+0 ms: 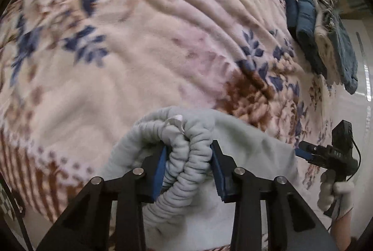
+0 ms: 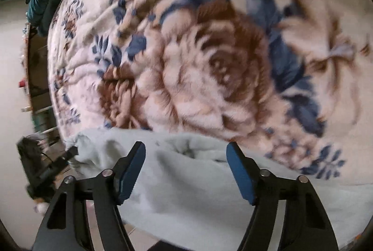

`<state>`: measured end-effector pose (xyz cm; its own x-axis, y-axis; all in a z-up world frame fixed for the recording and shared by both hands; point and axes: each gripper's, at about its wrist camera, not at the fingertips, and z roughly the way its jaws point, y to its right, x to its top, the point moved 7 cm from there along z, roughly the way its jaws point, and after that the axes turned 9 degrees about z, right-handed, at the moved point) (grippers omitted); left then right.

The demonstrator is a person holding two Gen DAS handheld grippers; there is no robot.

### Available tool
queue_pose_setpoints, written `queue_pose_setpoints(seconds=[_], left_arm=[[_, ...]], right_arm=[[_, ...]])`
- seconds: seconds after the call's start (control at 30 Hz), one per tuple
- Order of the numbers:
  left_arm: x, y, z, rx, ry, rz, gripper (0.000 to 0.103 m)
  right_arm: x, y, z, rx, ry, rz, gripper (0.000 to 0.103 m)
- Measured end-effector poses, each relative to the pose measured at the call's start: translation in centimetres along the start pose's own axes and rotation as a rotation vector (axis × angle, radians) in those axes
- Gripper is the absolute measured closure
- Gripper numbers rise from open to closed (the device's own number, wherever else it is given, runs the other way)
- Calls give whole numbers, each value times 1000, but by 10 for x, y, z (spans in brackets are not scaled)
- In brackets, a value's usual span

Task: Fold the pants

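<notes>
The left gripper [image 1: 188,162] is held low over the near edge of the bed, its two blue-padded fingers [image 1: 160,171] pressed in on a thick bunch of the pale grey pants [image 1: 251,148], right at the ribbed, gathered waistband [image 1: 186,153]. The band bulges between the pads in soft rolled ridges, with a small white tag or cord end poking out on top. From that pinch the rest of the cloth drapes away rightward and downward over the bed's edge, smooth and slightly fuzzy, with shallow creases.

Further right in the left wrist view, the right gripper [image 1: 299,152] comes in sideways, a white-gloved hand [image 1: 335,195] wrapped round its handle; its tip sits at the far edge of the grey cloth, though I cannot tell from there whether it touches. Its own camera shows the tongs spread wide, blue pads [image 2: 130,171] well apart and gripping nothing, poised just above a rumpled stretch of the pants [image 2: 191,183] that lies across the lower part of that view.

Everything lies on a plush cream blanket [image 1: 139,60] printed with brown flowers and blue leaves. Near its far right edge, well apart from the pants, sits a row of folded blue and teal garments [image 1: 307,36].
</notes>
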<state>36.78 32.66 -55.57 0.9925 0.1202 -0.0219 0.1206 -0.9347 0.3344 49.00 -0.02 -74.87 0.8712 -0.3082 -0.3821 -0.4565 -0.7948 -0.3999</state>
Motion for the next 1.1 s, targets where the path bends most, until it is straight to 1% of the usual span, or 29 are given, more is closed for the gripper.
queue_pose_setpoints(seconds=[0.07,0.1,0.13,0.17,0.2,0.23,0.27,0.3,0.37,0.43,0.53,0.57,0.6,0.63,0.67,0.7,0.73,0.77,0.8,0.83,0.87,0.9,0.93,0.97,1.03,1.07,1.1], left_arm=[[-11,-14,-1,15,1,-42,72],[-12,-19,0,14,-4,-55,72],[-14,-24,-1,29,-2,-65,72],[-16,-25,-2,33,6,-73,72],[-18,-23,-3,34,7,-68,72],[-20,-20,-6,54,12,-51,72],[-22,-17,-7,72,19,-37,72],[-23,-15,-8,84,25,-29,72],[-26,-12,-10,109,30,-24,72],[-29,-9,-13,127,38,-23,72],[-34,-8,-15,148,39,-24,72],[-35,-8,-15,154,40,-27,72],[-35,-8,-15,158,42,-30,72],[-36,-8,-15,165,44,-32,72],[-36,-8,-15,170,47,-34,72],[-35,-9,-14,175,49,-35,72],[-35,-8,-14,180,49,-36,72],[-34,-9,-13,188,48,-32,72],[-33,-9,-12,196,48,-29,72],[-32,-9,-11,203,46,-28,72],[-31,-10,-11,208,43,-27,72],[-30,-12,-10,215,40,-26,71],[-28,-14,-10,218,37,-28,71],[-28,-16,-9,218,32,-29,71],[-27,-15,-9,222,28,-20,68],[-26,-15,-10,231,26,-14,68],[-27,-13,-12,234,24,-11,66]], right_arm=[[2,11,9,3,-43,31,41],[2,18,14,-3,-65,50,41],[1,23,19,1,-91,71,43],[-3,28,23,12,-116,82,49],[-9,32,24,18,-134,83,50],[-19,33,26,30,-162,69,52],[-29,34,28,42,-195,56,52],[-46,35,32,50,-250,35,52],[-68,35,40,51,-311,-17,52],[-77,36,43,61,-318,-59,52],[-69,38,44,108,-284,-41,52],[-62,37,46,142,-273,-23,51],[-55,34,49,201,-263,-5,49],[-49,28,52,255,-264,10,45],[-44,24,58,313,-281,30,42],[-38,19,68,383,-312,68,42],[-34,14,77,431,-335,89,42],[-33,9,87,457,-366,91,42],[-33,3,100,462,-391,93,41],[-32,0,109,454,-392,104,45],[-32,-3,115,442,-386,111,69],[-32,-3,114,432,-386,121,80],[-28,-4,106,464,-368,137,84],[-21,-5,88,517,-316,152,85],[-11,-2,56,630,-259,190,85],[-11,-1,48,648,-244,195,85],[-13,0,45,637,-239,183,85]])
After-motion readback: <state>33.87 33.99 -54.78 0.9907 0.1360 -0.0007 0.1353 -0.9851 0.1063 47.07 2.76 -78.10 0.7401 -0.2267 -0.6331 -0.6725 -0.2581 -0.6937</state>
